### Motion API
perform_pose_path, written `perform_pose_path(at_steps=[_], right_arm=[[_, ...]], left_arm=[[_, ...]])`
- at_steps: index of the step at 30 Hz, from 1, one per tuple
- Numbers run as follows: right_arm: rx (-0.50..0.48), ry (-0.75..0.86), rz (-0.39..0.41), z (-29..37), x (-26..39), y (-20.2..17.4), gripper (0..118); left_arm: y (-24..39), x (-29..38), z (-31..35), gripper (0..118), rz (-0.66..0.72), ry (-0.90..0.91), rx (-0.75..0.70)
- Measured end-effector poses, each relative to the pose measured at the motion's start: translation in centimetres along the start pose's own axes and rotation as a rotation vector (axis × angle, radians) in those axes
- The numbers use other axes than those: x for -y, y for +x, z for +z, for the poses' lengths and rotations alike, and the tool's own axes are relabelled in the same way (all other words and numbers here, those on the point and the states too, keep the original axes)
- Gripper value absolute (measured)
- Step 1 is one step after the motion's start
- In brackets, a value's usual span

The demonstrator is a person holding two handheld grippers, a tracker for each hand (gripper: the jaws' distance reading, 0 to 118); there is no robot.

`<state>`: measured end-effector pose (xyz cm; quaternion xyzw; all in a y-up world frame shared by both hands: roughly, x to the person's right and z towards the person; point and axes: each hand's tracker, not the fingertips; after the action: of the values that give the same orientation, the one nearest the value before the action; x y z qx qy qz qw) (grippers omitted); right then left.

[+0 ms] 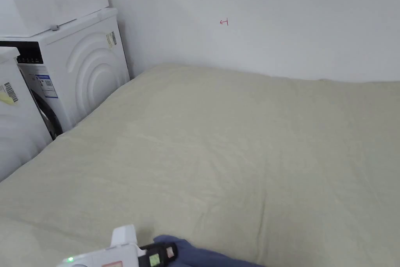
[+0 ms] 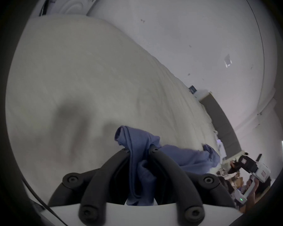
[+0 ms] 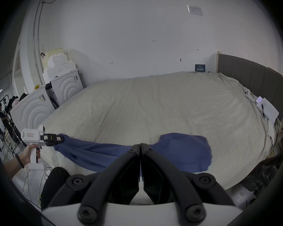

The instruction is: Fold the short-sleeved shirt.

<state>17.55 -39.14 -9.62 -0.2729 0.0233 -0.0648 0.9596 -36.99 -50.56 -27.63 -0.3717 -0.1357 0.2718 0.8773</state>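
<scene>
With the left claw [image 2: 138,149] clamped on a bunched edge of the blue shirt [image 3: 183,149] and the right claw [image 3: 140,145] pinched shut on its near hem, draw them apart to lay it flat on the bed [image 3: 153,102] just ahead.

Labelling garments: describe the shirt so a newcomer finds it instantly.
Start at the big beige bed against the white wall. Along its near edge lies the shirt, stretched leftward to the left gripper. It is the one blue cloth on the pale sheet.
</scene>
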Motion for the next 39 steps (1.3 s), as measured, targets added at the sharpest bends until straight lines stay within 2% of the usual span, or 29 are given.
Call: perform_pose_path(at_steps=[1,3,6,9,13,16,17,19,23,24,26,28,29,30,31,32,34,36,37,38,39], right_arm=[[0.0,-0.002,-0.002,0.0,0.1,0.1,0],[-0.003,-0.004,-0.013,-0.1,0.3,0.3,0],[-0.001,-0.01,-0.035,-0.5,0.7,0.7,0],[-0.004,-0.01,-0.074,-0.8,1.0,1.0,0],[-0.016,-0.009,-0.109,-0.7,1.4,1.2,0],[-0.022,-0.01,-0.115,-0.4,1.7,1.3,0],[-0.019,-0.008,-0.112,-0.2,1.8,1.4,0],[-0.009,-0.007,-0.103,0.3,2.1,1.6,0],[0.029,-0.009,-0.114,1.2,2.7,2.9,0],[0.038,-0.007,-0.12,1.5,2.9,3.3,0],[0.063,-0.015,-0.135,1.8,3.2,4.1,0],[0.087,-0.014,-0.141,2.5,3.5,4.6,0],[0.094,-0.015,-0.144,2.7,3.7,4.9,0],[0.103,-0.013,-0.153,2.8,3.8,5.2,0],[0.105,-0.011,-0.164,2.9,3.9,5.4,0],[0.103,-0.013,-0.182,2.8,4.1,5.7,0],[0.098,-0.009,-0.21,2.6,4.2,5.8,0],[0.083,-0.005,-0.212,2.6,4.1,5.6,0],[0.081,-0.002,-0.21,2.6,4.1,5.5,0],[0.077,0.002,-0.206,2.6,3.9,5.2,0],[0.066,0.003,-0.205,2.6,3.8,5.1,0]], left_arm=[[0.0,-1.0,0.5,14,0.025,0.005,-0.003],[-0.9,-2.9,1.5,14,0.01,0.03,-0.104],[-1.4,-5.1,2.5,13,-0.091,0.015,-0.19],[3.0,-5.1,4.0,13,-0.193,0.04,-0.172],[11.4,-2.5,5.1,14,-0.232,0.109,-0.083],[17.2,0.5,2.6,14,-0.282,0.059,-0.074],[18.9,1.9,1.1,14,-0.334,0.038,-0.114],[21.2,4.3,-1.8,14,-0.396,-0.007,-0.094],[24.2,8.5,-7.6,14,-0.353,-0.138,-0.018],[24.6,9.4,-9.0,15,-0.387,-0.172,-0.059],[25.1,10.9,-10.7,23,-0.433,-0.175,-0.15],[25.0,11.3,-11.7,31,-0.414,-0.19,-0.118],[25.0,11.3,-11.5,40,-0.392,-0.191,-0.071],[25.3,10.9,-11.2,61,-0.38,-0.178,-0.015],[25.8,10.2,-10.5,72,-0.377,-0.188,0.002],[26.0,9.4,-9.3,76,-0.377,-0.155,0.029],[26.0,7.4,-6.3,76,-0.368,-0.004,0.078],[24.9,5.7,-3.9,73,-0.291,0.082,0.057],[23.9,5.4,-3.1,66,-0.236,0.114,0.044],[22.9,5.2,-2.7,50,-0.194,0.145,0.056],[22.0,5.3,-2.7,27,-0.174,0.152,0.057]])
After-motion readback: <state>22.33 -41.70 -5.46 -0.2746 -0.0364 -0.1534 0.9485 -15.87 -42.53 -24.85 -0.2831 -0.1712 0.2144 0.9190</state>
